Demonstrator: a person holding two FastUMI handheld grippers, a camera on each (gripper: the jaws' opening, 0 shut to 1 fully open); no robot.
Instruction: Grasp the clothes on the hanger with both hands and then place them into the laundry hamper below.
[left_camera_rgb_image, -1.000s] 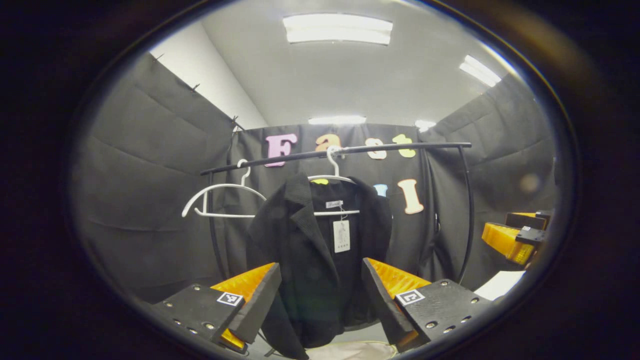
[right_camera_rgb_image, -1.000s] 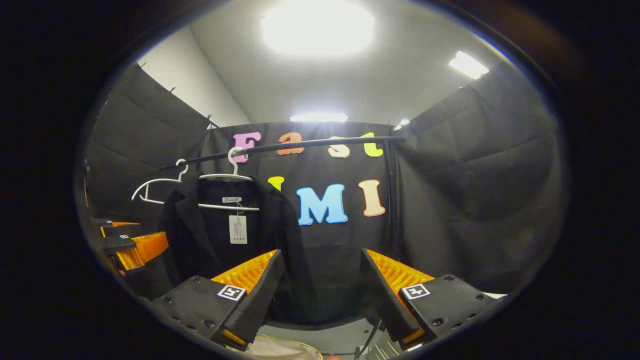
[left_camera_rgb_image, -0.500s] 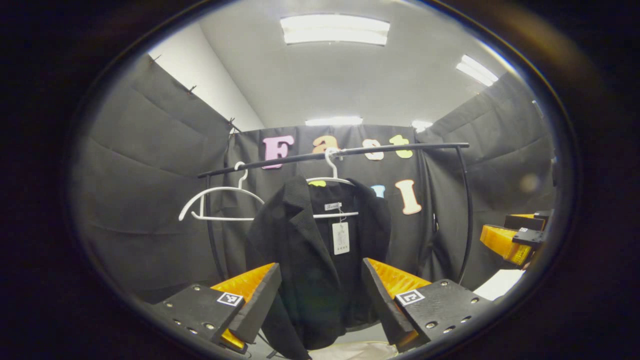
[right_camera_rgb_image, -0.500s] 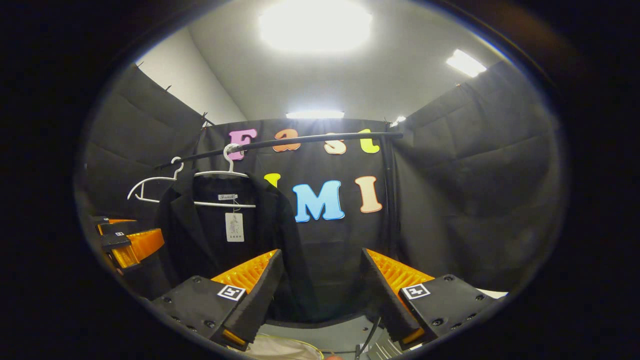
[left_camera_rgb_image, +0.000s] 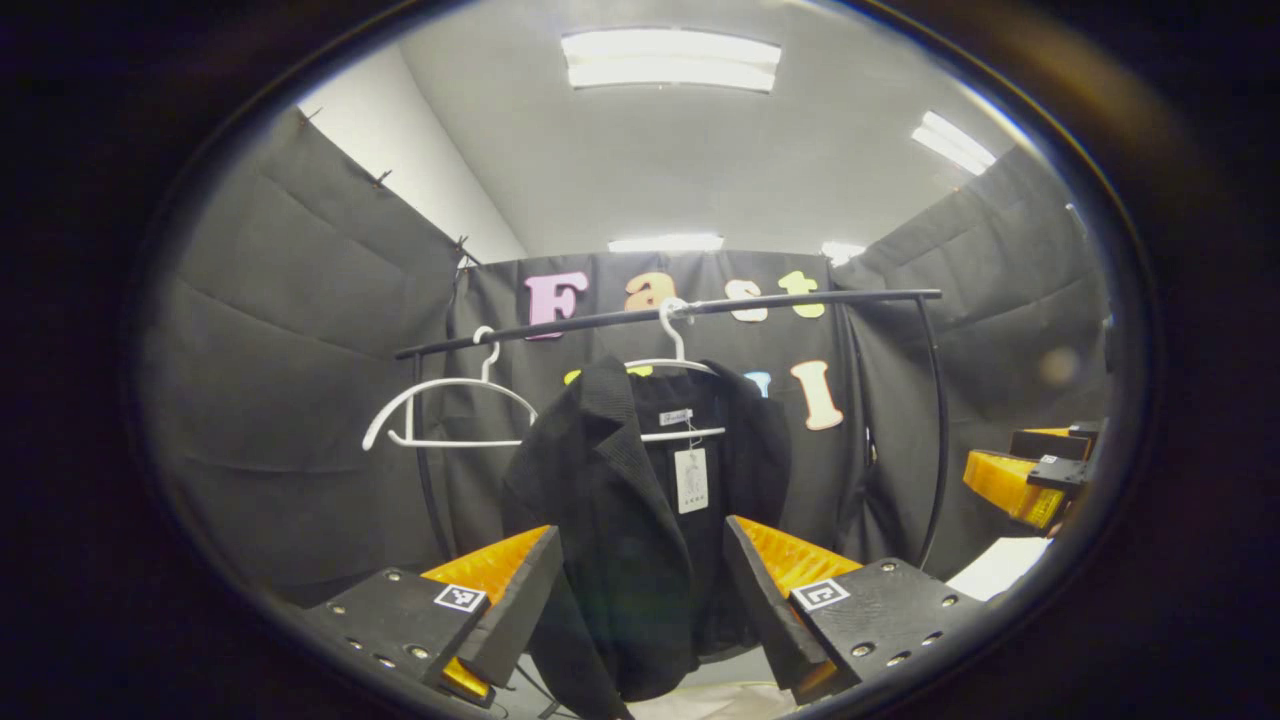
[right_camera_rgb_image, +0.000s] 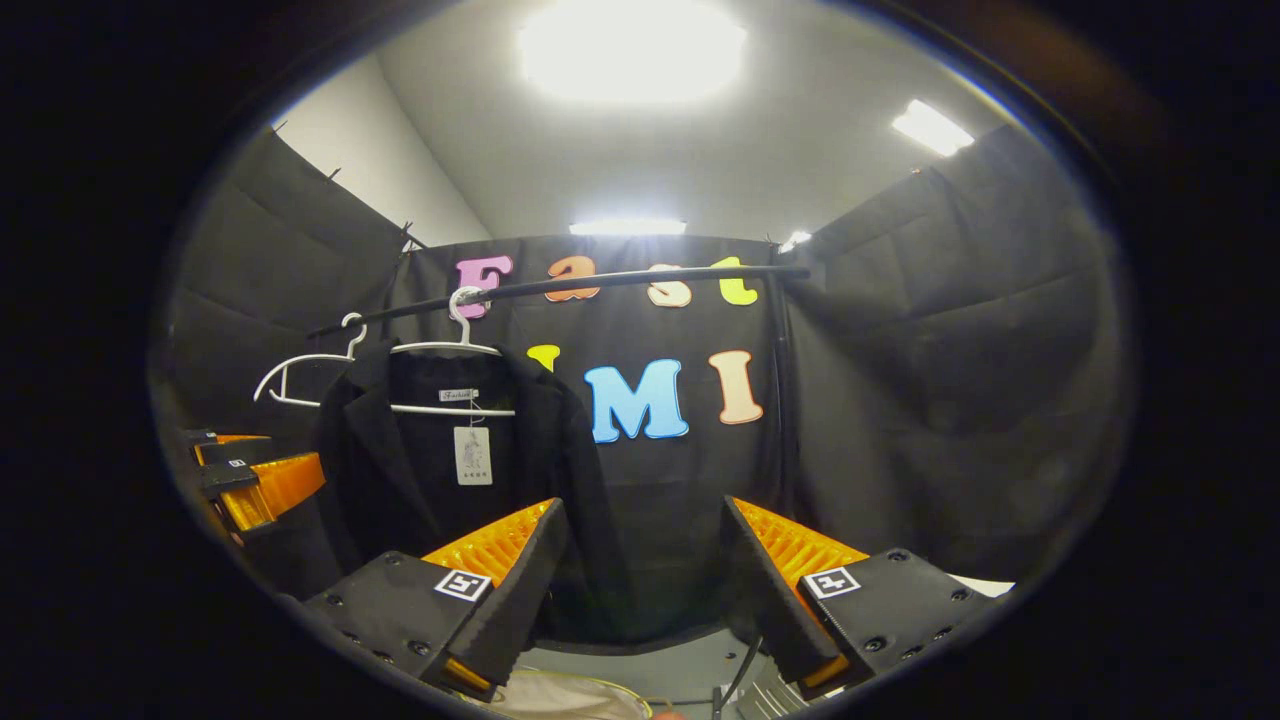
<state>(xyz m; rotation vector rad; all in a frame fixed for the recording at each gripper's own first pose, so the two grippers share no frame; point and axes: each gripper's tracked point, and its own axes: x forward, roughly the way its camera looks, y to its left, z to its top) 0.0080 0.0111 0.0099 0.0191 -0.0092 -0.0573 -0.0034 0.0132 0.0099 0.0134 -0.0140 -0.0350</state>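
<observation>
Both grippers, left (left_camera_rgb_image: 635, 590) and right (right_camera_rgb_image: 640, 590), gape empty; black jacket (left_camera_rgb_image: 640, 540) hangs ahead, untouched.

Empty white hanger (left_camera_rgb_image: 440, 415) on black rail (left_camera_rgb_image: 700, 308); ceiling lights (left_camera_rgb_image: 670, 58) lit; black cloth walls (left_camera_rgb_image: 290, 380).

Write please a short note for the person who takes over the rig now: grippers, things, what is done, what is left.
Left gripper: open, holding nothing, pointing at the black jacket.
Right gripper: open, holding nothing, aimed to the right of the jacket.
The jacket hangs on a white hanger on the rail; a second hanger is bare.
Hamper: a pale edge shows below.
Done: nothing yet.
Left: grasp the jacket with both grippers, take it off, drop it into the hamper.
</observation>
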